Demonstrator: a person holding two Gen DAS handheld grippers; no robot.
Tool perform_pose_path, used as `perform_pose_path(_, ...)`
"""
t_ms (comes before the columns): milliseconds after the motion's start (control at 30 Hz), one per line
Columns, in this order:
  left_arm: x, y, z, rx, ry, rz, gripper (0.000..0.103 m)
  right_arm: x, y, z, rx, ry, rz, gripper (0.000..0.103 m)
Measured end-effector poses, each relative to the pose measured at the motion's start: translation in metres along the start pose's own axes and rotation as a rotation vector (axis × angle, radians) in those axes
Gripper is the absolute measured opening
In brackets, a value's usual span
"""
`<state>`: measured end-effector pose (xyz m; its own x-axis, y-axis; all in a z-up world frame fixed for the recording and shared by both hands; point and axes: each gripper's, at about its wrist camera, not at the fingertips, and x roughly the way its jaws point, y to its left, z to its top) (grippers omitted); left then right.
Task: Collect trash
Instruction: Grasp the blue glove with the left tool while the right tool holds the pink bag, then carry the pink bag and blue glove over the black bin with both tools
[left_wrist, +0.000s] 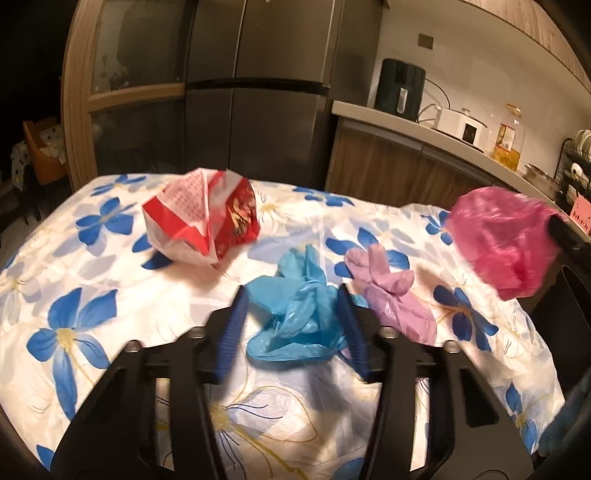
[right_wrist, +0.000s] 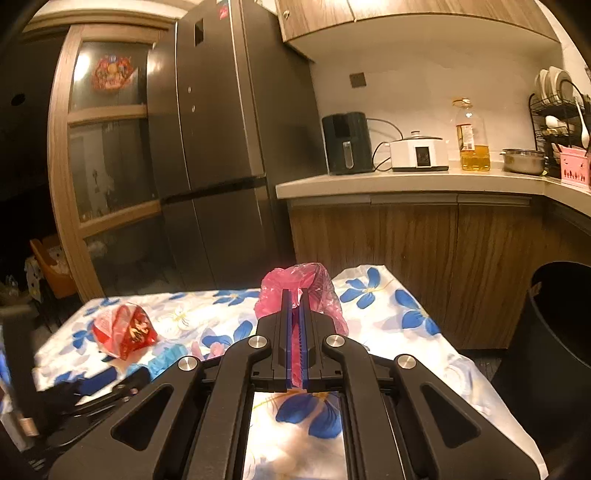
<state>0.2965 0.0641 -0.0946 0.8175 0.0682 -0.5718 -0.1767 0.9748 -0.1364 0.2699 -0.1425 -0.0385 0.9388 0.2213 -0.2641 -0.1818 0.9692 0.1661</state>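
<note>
On the flower-printed surface (left_wrist: 110, 317), the crumpled blue plastic bag (left_wrist: 295, 314) is straddled by the half-open, empty left gripper (left_wrist: 291, 306), while the pink plastic bag (right_wrist: 295, 291) is clamped in the right gripper (right_wrist: 294, 295), black bin (right_wrist: 554, 332) to its right.

you're seeing warm, dim indoor light, brightest under the upper cabinets (right_wrist: 417, 22) at the top right. glare flares on the glass door (right_wrist: 83, 61) upper left. the left edge drops to black. fisheye bends every border, and motion blur smears the pink bag (left_wrist: 506, 236) at right.
</note>
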Motion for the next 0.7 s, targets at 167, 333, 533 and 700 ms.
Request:
perform_pose_path(167, 0.003, -0.001, -0.002, 0.007, 0.015, -0.028, 0.004, -0.014, -0.005, 0.002, 0.017, -0.007, 0.001, 0.004)
perform_pose_path(333, -0.01, 0.002, -0.002, -0.014, -0.022, -0.048, 0.001, -0.026, -0.01, 0.003, 0.017, -0.014, -0.01, 0.004)
perform_pose_path(533, -0.048, 0.01, 0.001, -0.055, -0.094, -0.05, 0.0, -0.046, -0.017, 0.005, 0.025, -0.026, -0.008, 0.004)
perform_pose_path(700, -0.084, 0.009, 0.009, -0.039, -0.155, -0.064, 0.0, -0.062, -0.022, 0.006, 0.028, -0.037, -0.003, 0.004)
